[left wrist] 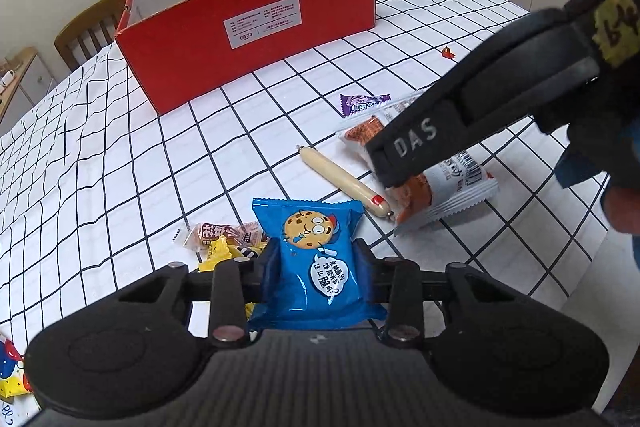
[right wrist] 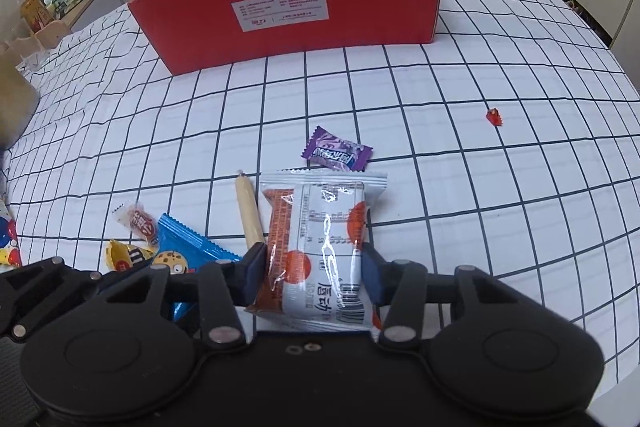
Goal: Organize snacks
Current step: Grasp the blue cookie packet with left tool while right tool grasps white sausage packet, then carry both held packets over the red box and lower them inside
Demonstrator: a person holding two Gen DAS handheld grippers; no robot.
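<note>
left gripper (left wrist: 316, 263): fingers clamped on the blue cookie packet (left wrist: 316, 259), one pad on each long side; packet's long axis runs straight ahead along the fingers.
left-side clutter: brown candy (left wrist: 224, 233) and yellow M&M bag (left wrist: 218, 253) on the desk (left wrist: 120, 167) just left of that packet.
red box (left wrist: 248, 27): open top, straight ahead and slightly left of the left gripper, well apart across bare desk; likely drop point.
sausage stick (left wrist: 344, 181): lies diagonally between the two packets, loose on the desk.
right gripper (right wrist: 314, 267): fingers clamped on the white-orange snack packet (right wrist: 320, 247), long axis forward; looks barely off the desk, can't tell if lifted.
purple candy (right wrist: 338, 151): just beyond that packet's far edge.
nearer gripper: about equal; box sits dead ahead of both.
next move, judged: lift, carry forward over the near wall.
</note>
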